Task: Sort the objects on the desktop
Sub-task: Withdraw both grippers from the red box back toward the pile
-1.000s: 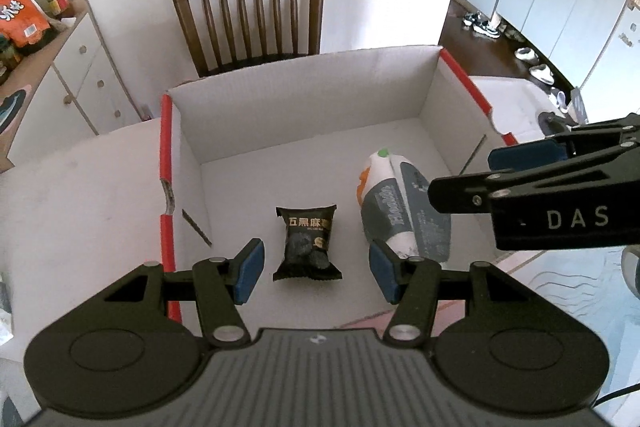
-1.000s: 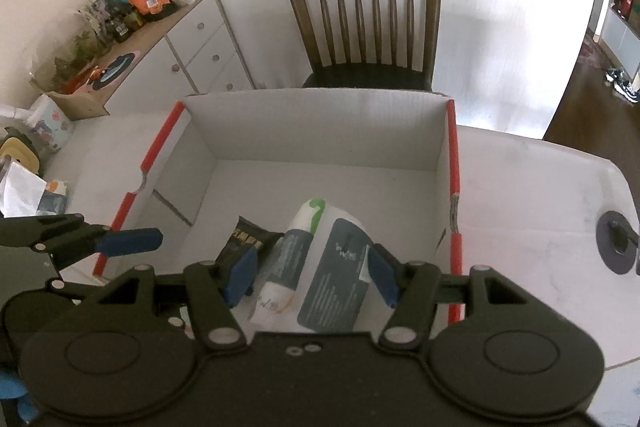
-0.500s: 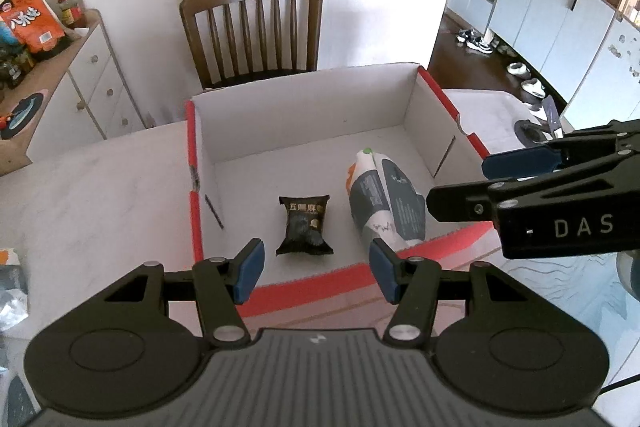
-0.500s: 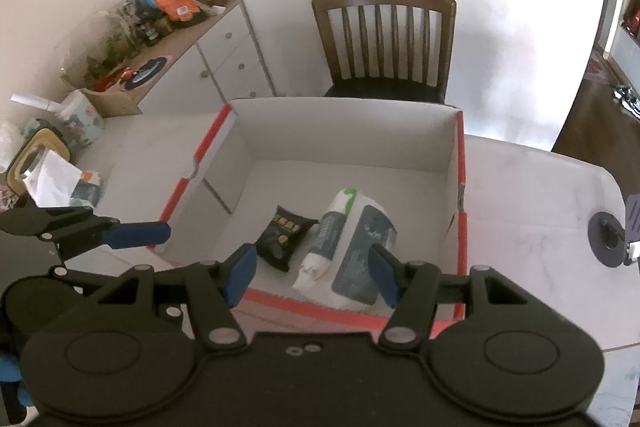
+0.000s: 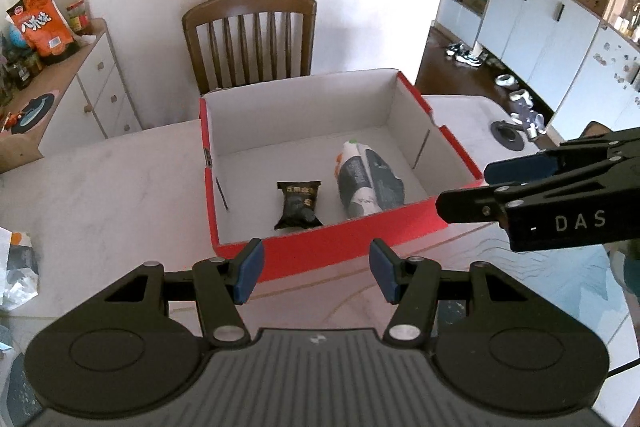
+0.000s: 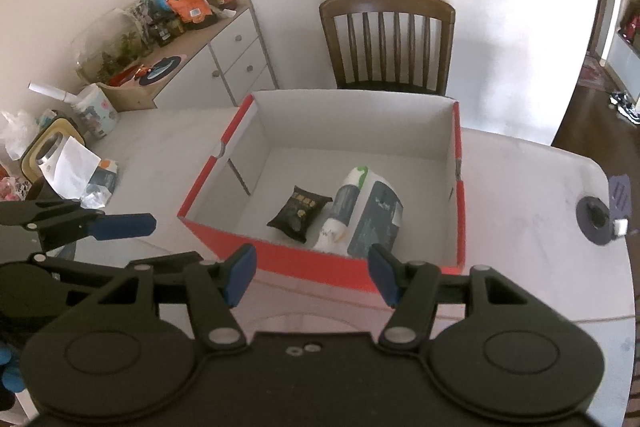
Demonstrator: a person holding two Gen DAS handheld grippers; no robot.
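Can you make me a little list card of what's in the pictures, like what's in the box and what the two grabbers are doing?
Box: red cardboard box with white inside, open top, on the white marble-look table
In the box: small black snack packet and grey-and-white pouch with a green cap, lying side by side
Left gripper: open, empty, on the near side of the box
Right gripper: open, empty, on the near side of the box
Behind the box: brown wooden slatted chair
Left edge of table: crumpled white wrappers
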